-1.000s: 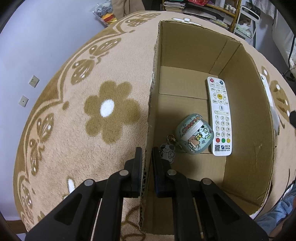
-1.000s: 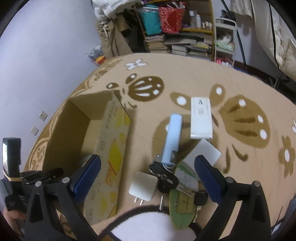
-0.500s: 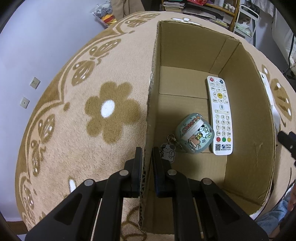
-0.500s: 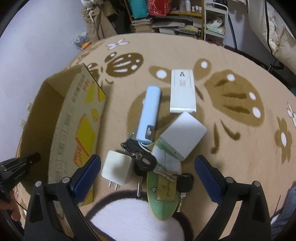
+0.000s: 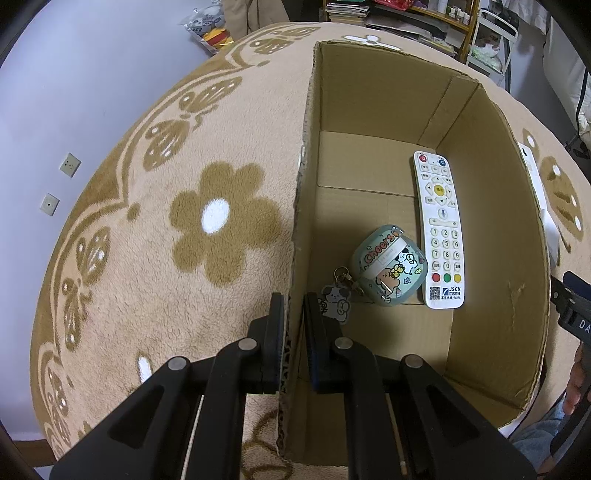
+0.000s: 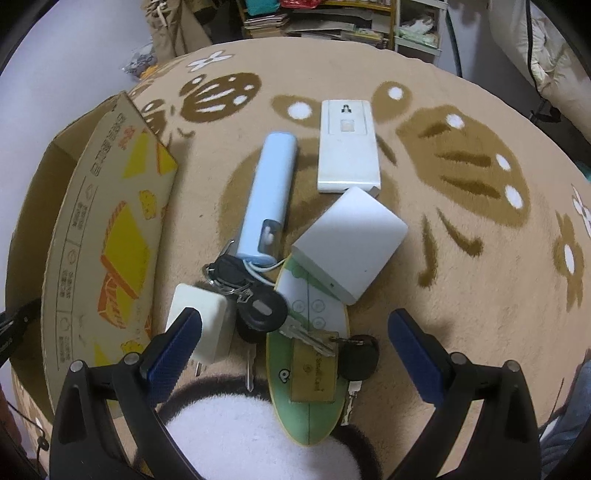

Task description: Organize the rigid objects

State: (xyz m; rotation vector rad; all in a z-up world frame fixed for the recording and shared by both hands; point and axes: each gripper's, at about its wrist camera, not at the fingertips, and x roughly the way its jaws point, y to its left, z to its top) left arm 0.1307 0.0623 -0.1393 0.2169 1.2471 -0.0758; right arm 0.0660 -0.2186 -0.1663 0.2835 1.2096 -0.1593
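My left gripper (image 5: 293, 306) is shut on the left wall of the cardboard box (image 5: 301, 192). Inside the box lie a white remote (image 5: 439, 229) and a teal cartoon case (image 5: 388, 271) with a keychain. My right gripper (image 6: 295, 332) is open above a pile on the rug: a white charger plug (image 6: 205, 321), black keys (image 6: 258, 306), a green oval card (image 6: 306, 369), a white square box (image 6: 351, 240), a light blue power bank (image 6: 269, 195) and a white rectangular device (image 6: 347, 147). The box (image 6: 107, 236) stands left of the pile.
A beige rug (image 6: 480, 240) with brown flower patterns covers the floor. Shelves with books (image 6: 332, 18) stand at the back. A white fluffy patch (image 6: 225, 435) lies under the right gripper. A wall with sockets (image 5: 59, 181) is at the left.
My right gripper has moved right and down toward the pile, which now looks nearer and larger. The left gripper keeps its hold on the box wall.
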